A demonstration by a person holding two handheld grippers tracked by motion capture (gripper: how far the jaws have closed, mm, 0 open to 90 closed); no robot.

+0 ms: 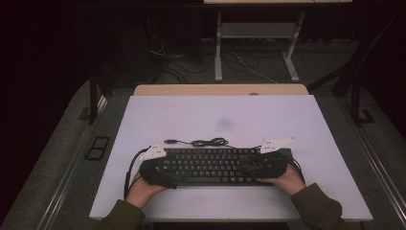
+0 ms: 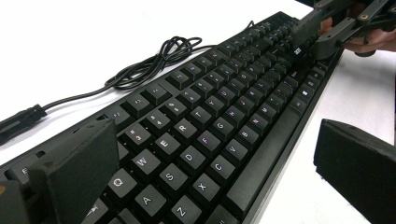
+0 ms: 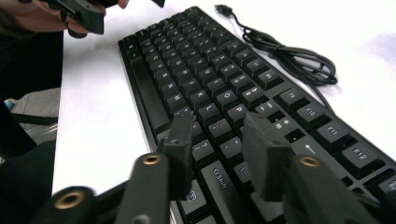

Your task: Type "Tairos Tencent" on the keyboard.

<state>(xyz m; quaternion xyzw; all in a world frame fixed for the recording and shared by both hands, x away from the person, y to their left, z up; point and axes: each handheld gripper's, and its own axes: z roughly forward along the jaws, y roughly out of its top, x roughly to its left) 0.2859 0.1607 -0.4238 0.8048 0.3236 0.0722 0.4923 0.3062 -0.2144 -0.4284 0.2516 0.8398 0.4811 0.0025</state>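
A black keyboard (image 1: 213, 166) lies flat in the lower middle of the high view, on the near part of a white tabletop (image 1: 306, 124), its long side running left to right. Its black cable (image 1: 207, 142) sits coiled on the tabletop just beyond the far edge, the plug end (image 1: 170, 141) pointing toward the left of the frame.

The left gripper (image 2: 224, 163) is at the keyboard's left end. In the left gripper view its fingers (image 2: 79, 163) are spread wide, one over the far-edge keys at lower left of the frame, the other at lower right beyond the near edge, so the keyboard's depth lies between them. Whether they touch it cannot be told.

The right gripper (image 3: 217, 149) is at the right end. In the right gripper view its fingers (image 3: 180, 149) stand moderately apart above the keys around the Shift key, gripping nothing.

The person's hands (image 1: 287, 179) hold both grippers at the bottom of the high view, in olive sleeves (image 1: 318, 208).
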